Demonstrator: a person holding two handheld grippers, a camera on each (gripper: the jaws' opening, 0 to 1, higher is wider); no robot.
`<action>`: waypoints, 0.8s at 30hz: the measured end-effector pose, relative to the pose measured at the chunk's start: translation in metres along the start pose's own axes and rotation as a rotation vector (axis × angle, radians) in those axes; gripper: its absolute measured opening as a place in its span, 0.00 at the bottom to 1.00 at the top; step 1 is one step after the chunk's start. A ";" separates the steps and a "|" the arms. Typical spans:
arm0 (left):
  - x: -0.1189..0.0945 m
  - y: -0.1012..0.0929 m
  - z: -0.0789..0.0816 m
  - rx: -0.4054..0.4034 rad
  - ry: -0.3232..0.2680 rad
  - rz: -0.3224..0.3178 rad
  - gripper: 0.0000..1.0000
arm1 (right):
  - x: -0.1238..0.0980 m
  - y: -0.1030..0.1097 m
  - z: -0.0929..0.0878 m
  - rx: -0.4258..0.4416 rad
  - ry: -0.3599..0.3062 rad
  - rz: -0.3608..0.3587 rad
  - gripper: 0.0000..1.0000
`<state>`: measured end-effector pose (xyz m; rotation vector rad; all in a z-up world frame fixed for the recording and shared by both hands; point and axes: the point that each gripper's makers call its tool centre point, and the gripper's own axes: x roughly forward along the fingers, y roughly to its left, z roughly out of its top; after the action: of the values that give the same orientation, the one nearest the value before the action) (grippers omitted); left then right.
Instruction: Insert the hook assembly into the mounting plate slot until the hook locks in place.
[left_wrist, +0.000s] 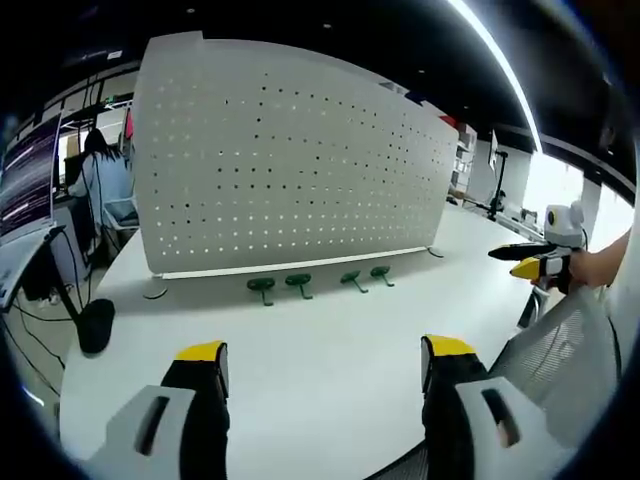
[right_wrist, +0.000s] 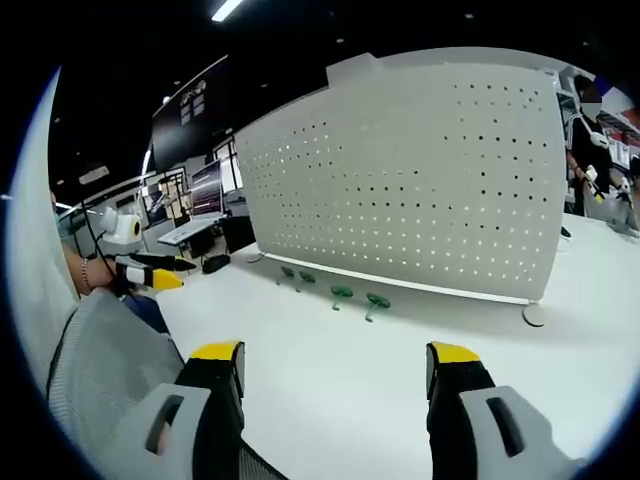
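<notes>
White table (left_wrist: 330, 350); seated person (left_wrist: 100, 175) left-view

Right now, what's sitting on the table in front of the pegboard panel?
Four green hooks lie in a row on the white table along the foot of the perforated panel. Whatever is behind the panel is hidden.

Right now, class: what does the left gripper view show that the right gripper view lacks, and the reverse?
Left gripper view alone: a seated person past the board's left end, and the right tongs entering from the right. Right gripper view alone: the left tongs entering from the left. Both: the white pegboard, four green hooks on the table.
</notes>
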<state>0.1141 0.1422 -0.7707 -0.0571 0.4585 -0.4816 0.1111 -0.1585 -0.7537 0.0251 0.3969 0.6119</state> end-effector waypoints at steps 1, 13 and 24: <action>0.000 0.000 0.000 0.000 0.001 0.000 0.81 | 0.000 0.000 0.000 0.000 -0.001 0.000 0.71; 0.001 0.001 -0.002 -0.003 0.003 0.000 0.81 | 0.000 0.001 0.000 -0.013 0.001 0.008 0.71; 0.001 -0.004 -0.002 0.012 0.010 -0.012 0.80 | 0.001 0.005 -0.001 -0.021 0.005 0.022 0.71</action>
<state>0.1125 0.1384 -0.7727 -0.0454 0.4655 -0.4962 0.1084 -0.1535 -0.7547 0.0083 0.3953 0.6373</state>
